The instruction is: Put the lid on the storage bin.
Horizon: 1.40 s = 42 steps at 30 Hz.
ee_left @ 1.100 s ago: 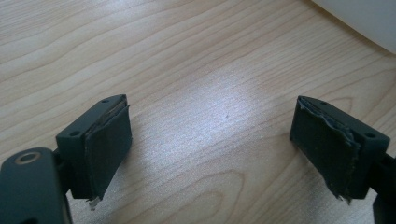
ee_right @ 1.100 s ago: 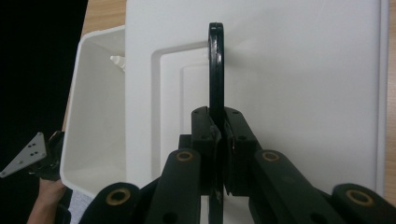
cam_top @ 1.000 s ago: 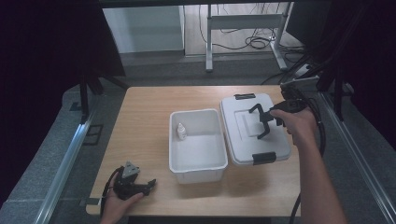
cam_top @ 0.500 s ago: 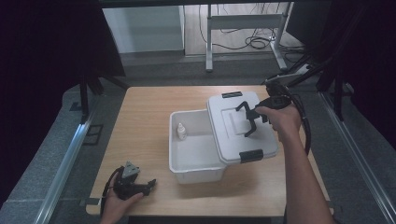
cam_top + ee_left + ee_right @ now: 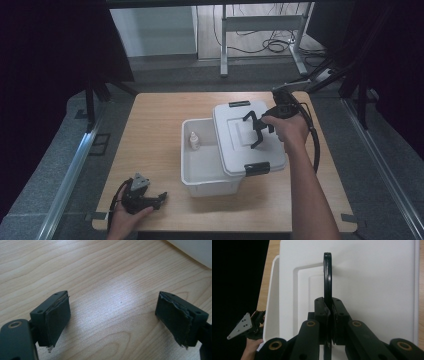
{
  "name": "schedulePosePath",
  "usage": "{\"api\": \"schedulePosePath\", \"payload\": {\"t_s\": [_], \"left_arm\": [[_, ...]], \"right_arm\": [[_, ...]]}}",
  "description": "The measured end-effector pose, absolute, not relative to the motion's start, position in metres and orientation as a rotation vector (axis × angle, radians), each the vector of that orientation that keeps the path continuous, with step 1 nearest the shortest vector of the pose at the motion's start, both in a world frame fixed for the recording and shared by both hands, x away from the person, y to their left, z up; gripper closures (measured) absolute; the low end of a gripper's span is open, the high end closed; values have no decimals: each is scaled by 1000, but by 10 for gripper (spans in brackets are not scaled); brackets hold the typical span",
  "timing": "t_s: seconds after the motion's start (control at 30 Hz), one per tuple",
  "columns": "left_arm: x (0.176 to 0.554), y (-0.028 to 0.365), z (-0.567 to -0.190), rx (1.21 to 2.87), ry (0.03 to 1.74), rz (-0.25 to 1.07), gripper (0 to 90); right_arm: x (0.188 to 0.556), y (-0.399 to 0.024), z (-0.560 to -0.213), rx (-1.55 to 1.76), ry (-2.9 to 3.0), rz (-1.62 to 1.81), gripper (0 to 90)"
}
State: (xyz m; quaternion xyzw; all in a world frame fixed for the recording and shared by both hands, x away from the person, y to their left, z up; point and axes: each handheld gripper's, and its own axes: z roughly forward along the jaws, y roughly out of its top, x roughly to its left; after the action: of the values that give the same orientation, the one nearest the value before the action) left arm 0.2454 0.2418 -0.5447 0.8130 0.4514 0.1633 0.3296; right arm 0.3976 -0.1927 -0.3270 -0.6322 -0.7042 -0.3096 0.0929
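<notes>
Wooden table (image 5: 160, 135) with pale grain stands on a grey floor, dark curtains at both sides and a metal desk frame (image 5: 260, 30) with loose cables behind it. From the high view, a white open bin (image 5: 205, 165) sits near the table's middle, and a small white bottle (image 5: 193, 141) stands upright inside it against the far left wall. A white lid (image 5: 240, 150) with black latches at its near and far ends hangs over the bin's right part, tilted, covering that side and leaving the left side open.

The right gripper (image 5: 257, 131) holds the lid by its black handle (image 5: 327, 277). The right forearm reaches up from the bottom edge, wrist bent inward, hand wrapped round the gripper body, with the cable looping back past the elbow. The right gripper view gives what the high view cannot: the two black jaws pressed tight on the thin upright handle, the lid's raised panel beneath, and the bin's rim showing past the lid's edge.

The left gripper (image 5: 142, 196) lies low at the table's near left corner, held in a hand (image 5: 125, 217) that comes in from the bottom edge, well apart from the bin. The left gripper view shows its jaws spread wide over bare wood with nothing between the pads, and a corner of the bin at the upper right.
</notes>
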Motion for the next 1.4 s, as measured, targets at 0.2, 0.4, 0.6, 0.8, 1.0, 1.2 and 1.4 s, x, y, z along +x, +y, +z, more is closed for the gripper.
{"api": "schedulePosePath", "payload": {"t_s": [0.2,0.4,0.6,0.8,1.0,1.2,1.4], "left_arm": [[246,242,-545,2128,1177,426,127],[246,242,-545,2128,1178,424,127],[246,242,-545,2127,1178,424,126],[246,242,-545,2128,1178,423,127],[246,242,-545,2122,1180,424,127],[246,242,-545,2123,1177,428,127],[245,242,-545,2123,1178,430,128]], "right_arm": [[397,-181,-326,-1875,-2087,-911,851],[391,-169,-327,-1868,-2080,-906,851],[387,-159,-328,-1874,-2065,-905,851],[386,-148,-330,-1867,-2067,-897,851],[383,-136,-330,-1867,-2052,-898,851],[381,-129,-328,-1888,-2038,-888,852],[378,-117,-326,-1897,-2033,-895,852]]}}
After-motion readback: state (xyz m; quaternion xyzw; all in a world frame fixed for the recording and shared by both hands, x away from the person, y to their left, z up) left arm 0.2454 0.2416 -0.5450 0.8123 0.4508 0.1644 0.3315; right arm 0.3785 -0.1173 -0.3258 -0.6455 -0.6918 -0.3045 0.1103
